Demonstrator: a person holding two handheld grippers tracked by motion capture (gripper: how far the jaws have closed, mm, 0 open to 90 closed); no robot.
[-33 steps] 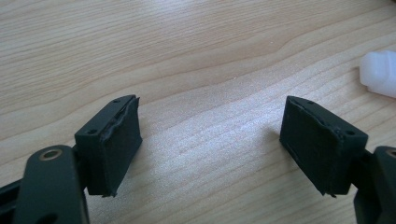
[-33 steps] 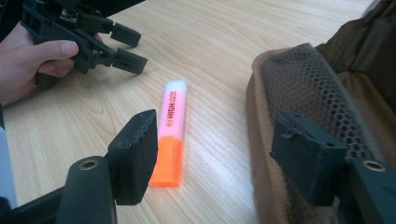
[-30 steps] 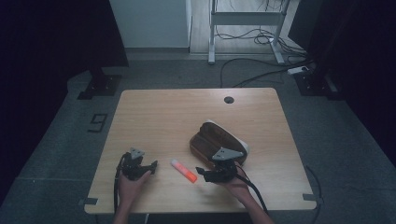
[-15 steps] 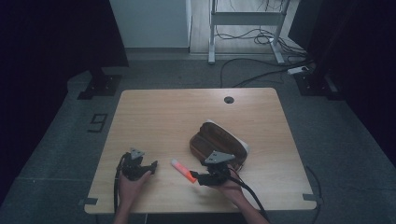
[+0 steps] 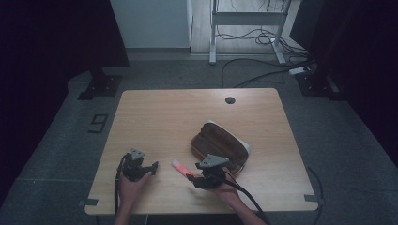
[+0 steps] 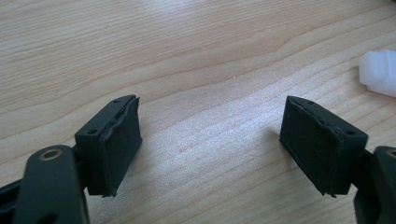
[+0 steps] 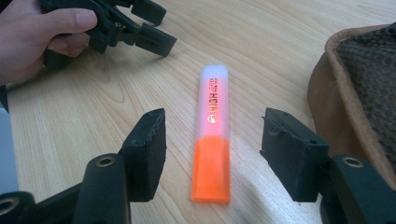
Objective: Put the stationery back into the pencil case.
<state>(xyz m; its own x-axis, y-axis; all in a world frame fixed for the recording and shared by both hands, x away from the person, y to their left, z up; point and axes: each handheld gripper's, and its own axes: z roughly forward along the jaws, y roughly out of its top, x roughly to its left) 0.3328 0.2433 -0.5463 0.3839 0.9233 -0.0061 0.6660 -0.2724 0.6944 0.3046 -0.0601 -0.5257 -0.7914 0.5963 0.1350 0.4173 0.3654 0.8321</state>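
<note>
An orange highlighter (image 5: 180, 167) with a clear white cap lies flat on the wooden table (image 5: 187, 117), near its front edge. My right gripper (image 5: 192, 178) sits low over its orange end. In the right gripper view the highlighter (image 7: 214, 135) lies between the jaws of the right gripper (image 7: 215, 140); they have just been closing, and both pads stand clear of it. My left gripper (image 5: 152, 166) rests to the left, open, with bare wood between the jaws of the left gripper (image 6: 210, 135). The highlighter's white cap (image 6: 380, 72) shows at the right edge.
A brown pouch (image 5: 220, 145) lies just right of the highlighter, close behind my right gripper; its rim (image 7: 359, 74) is beside the right jaw. A cable hole (image 5: 229, 100) sits near the table's far edge. Cables trail off the front edge.
My right gripper has slid left and a little down toward the highlighter, and its jaws look narrower. The left hand and gripper have stayed put.
</note>
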